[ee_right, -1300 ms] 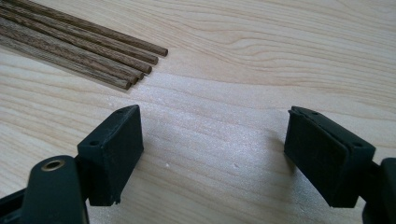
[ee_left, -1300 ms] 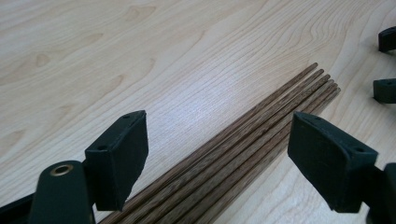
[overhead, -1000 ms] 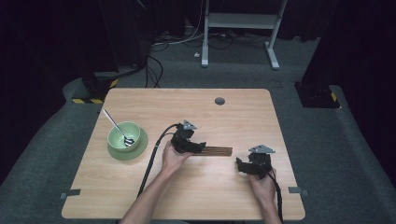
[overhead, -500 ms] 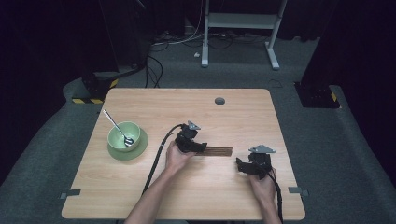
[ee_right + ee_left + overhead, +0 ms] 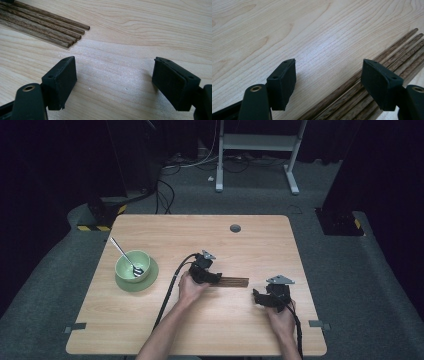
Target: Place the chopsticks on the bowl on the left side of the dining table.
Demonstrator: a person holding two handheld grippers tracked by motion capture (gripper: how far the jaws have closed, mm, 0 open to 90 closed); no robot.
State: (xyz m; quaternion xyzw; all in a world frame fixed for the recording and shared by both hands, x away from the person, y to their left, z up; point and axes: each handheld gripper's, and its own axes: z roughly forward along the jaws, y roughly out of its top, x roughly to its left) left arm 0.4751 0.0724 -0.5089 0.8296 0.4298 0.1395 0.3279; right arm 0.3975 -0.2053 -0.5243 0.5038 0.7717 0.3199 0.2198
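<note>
Several dark wooden sticks (image 5: 236,282) lie side by side in a bundle near the middle of the table. My left gripper (image 5: 212,276) hovers low over their left end, jaws open. In the left gripper view the left gripper (image 5: 328,83) straddles bare wood, and the sticks (image 5: 342,100) run under its right-hand jaw without being pinched. My right gripper (image 5: 260,299) rests to the right of the bundle, pointing left. In the right gripper view the right gripper (image 5: 113,80) is open over bare table, with the stick ends (image 5: 62,32) ahead at the upper left.
A green bowl (image 5: 131,262) holding a metal spoon (image 5: 124,255) sits on a green saucer (image 5: 151,277) at the table's left. A dark round grommet (image 5: 235,228) marks the far side of the wooden table (image 5: 200,235). Cables trail from both grippers toward the near edge.
My left gripper has sunk a little and edged right toward the sticks. The right gripper has stayed where it was.
</note>
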